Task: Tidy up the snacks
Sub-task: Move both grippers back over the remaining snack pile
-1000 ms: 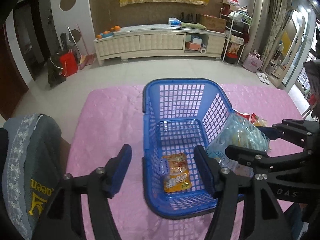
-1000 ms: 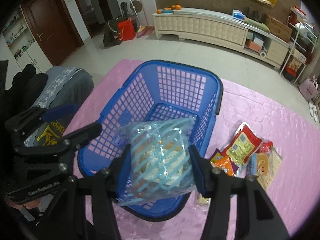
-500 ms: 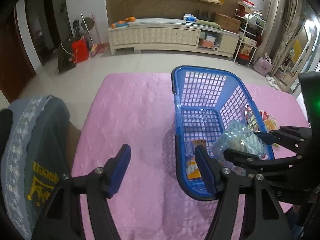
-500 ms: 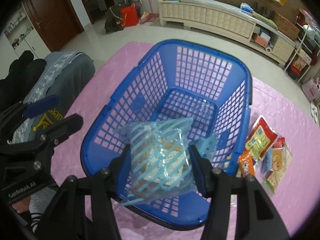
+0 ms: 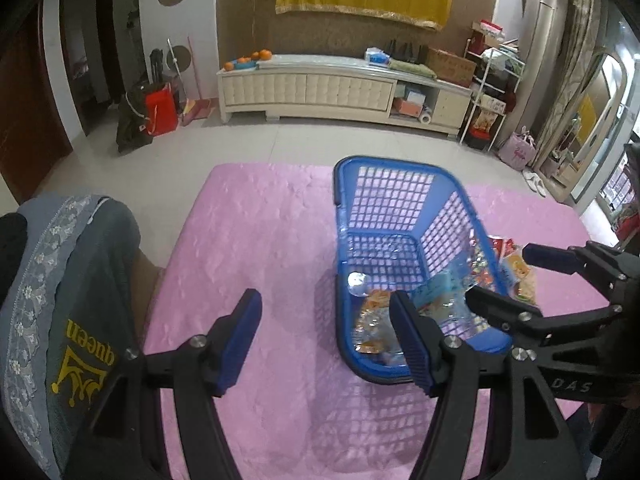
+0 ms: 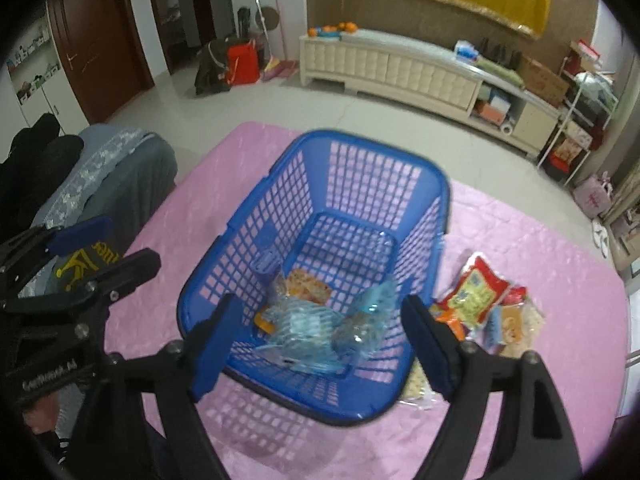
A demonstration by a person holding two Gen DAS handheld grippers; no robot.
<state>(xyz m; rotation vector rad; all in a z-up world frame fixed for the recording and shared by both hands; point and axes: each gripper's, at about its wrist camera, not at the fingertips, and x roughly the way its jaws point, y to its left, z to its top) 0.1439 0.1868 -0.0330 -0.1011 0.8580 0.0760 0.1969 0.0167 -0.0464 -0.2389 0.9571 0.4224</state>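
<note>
We see the right gripper (image 6: 324, 344), jaws just opening, now apart; the striped blue packet (image 6: 316, 332) lies below them in the blue basket (image 6: 352, 152). Left gripper (image 5: 328, 336) jaws apart, empty.

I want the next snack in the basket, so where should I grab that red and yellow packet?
Grip the red and yellow packet across its narrow width, coming from above: it lies flat on the pink tablecloth, topmost of the pile beside the blue basket.

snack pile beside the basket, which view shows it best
The right wrist view: the snack pile lies in the open on the pink cloth, right of the basket, several packets distinct. In the left wrist view the basket wall and right gripper hide most of it.
</note>
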